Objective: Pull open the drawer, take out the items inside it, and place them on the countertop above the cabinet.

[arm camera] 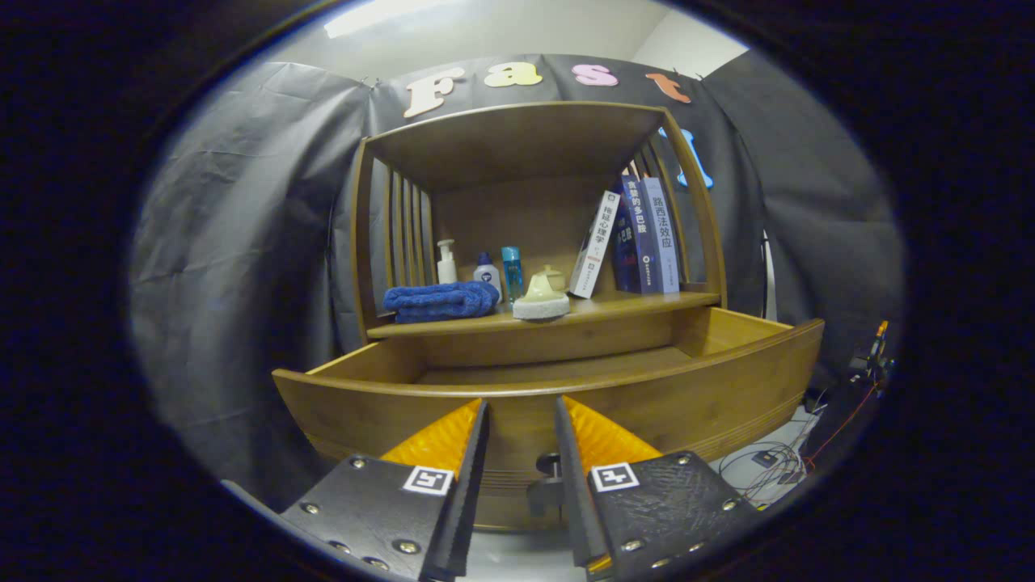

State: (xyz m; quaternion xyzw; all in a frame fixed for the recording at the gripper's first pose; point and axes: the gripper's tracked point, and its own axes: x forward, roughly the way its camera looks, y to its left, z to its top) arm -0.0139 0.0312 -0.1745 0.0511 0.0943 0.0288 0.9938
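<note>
The wooden drawer point(679, 404) stands pulled out of the cabinet, its curved front panel right ahead of my fingers. Only the far strip of its floor point(558, 373) shows, and the front panel hides the rest of the inside. My gripper point(521, 404) is open, its tips against the front panel just under the rim. The dark drawer knob point(547, 467) sits low in the gap, close beside the right finger and apart from the left one. Nothing is held. On the countertop point(631, 303) above lie a folded blue towel point(441, 301) and a cream sponge-like item point(541, 301).
At the back of the countertop stand a white pump bottle point(446, 263), a small white bottle point(487, 273) and a blue bottle point(512, 273). Books point(639, 238) lean at the right under the shelf's top board. Cables point(776, 465) lie on the floor at the right.
</note>
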